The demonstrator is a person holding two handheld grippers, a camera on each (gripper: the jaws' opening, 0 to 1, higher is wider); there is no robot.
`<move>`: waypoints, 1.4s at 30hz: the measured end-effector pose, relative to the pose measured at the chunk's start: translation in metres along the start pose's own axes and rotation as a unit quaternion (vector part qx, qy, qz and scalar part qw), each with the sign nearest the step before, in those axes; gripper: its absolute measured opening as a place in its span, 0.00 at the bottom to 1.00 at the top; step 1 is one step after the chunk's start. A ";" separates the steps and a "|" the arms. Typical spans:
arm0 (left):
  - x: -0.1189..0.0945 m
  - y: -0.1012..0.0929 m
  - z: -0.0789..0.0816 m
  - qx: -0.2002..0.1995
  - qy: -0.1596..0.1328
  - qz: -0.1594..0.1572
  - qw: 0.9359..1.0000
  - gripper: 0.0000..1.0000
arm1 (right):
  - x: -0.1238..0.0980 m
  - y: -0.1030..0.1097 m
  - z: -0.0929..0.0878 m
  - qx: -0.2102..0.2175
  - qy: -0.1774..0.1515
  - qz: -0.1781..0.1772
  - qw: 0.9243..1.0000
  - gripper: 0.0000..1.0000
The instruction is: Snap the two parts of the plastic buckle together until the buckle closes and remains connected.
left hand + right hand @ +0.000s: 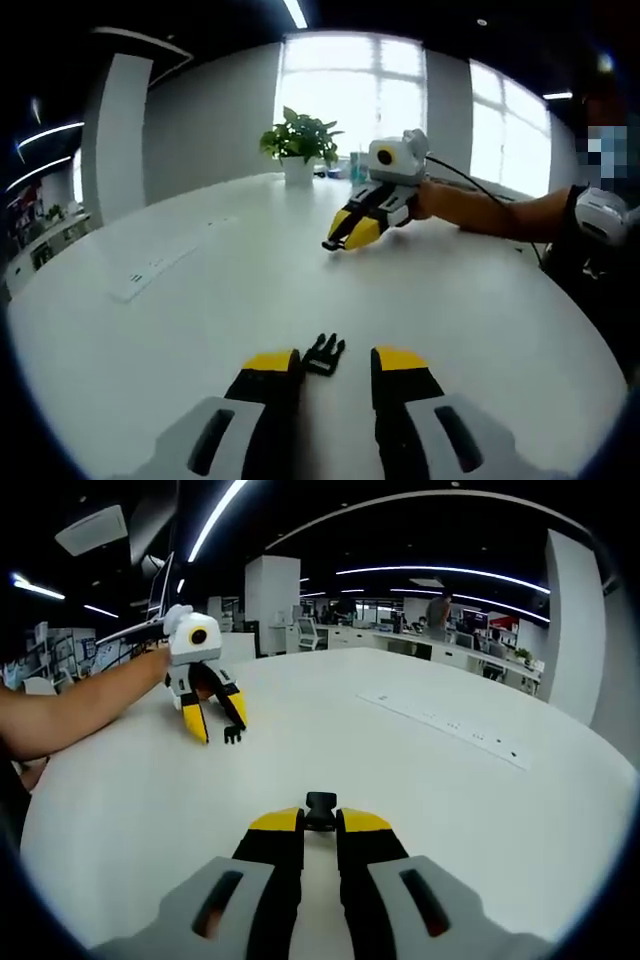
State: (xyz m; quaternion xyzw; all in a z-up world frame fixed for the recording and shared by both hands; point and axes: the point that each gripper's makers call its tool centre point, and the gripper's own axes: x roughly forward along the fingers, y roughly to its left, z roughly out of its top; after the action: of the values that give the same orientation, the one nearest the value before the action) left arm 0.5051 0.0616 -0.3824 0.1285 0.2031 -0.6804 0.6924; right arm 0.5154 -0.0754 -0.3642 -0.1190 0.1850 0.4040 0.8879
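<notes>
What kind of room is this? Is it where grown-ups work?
Probably yes: it looks like a big open office. There is a large white table, rows of desks with screens in the distance, long ceiling lights, and a potted plant by big windows.

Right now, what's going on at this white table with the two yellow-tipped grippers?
A person is holding a gripper in each hand over a round white table, working toward snapping a black plastic buckle together. The right gripper has closed on one buckle part and holds it just above the table. The pronged buckle half lies on the table between the tips of the left gripper, which is open and not yet gripping it. The two parts are well apart, so nothing has been joined.
</notes>
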 end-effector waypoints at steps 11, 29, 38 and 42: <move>-0.001 0.010 0.001 0.007 -0.008 0.019 1.000 0.20 | -0.004 0.008 -0.001 -0.002 0.001 0.001 1.000 0.12; -0.003 -0.002 0.001 0.009 -0.003 0.007 1.000 0.20 | -0.008 0.020 -0.004 -0.005 0.005 0.008 1.000 0.12; -0.001 -0.004 0.003 0.029 0.006 0.004 1.000 0.17 | -0.005 0.023 -0.008 -0.005 0.013 0.017 1.000 0.12; 0.001 -0.001 0.004 0.038 0.009 0.011 0.999 0.16 | -0.004 0.023 -0.008 -0.005 0.015 0.019 1.000 0.12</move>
State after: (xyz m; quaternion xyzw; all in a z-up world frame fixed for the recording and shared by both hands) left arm 0.5050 0.0595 -0.3793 0.1632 0.1823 -0.6783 0.6928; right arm 0.4933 -0.0664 -0.3710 -0.1256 0.1986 0.4201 0.8765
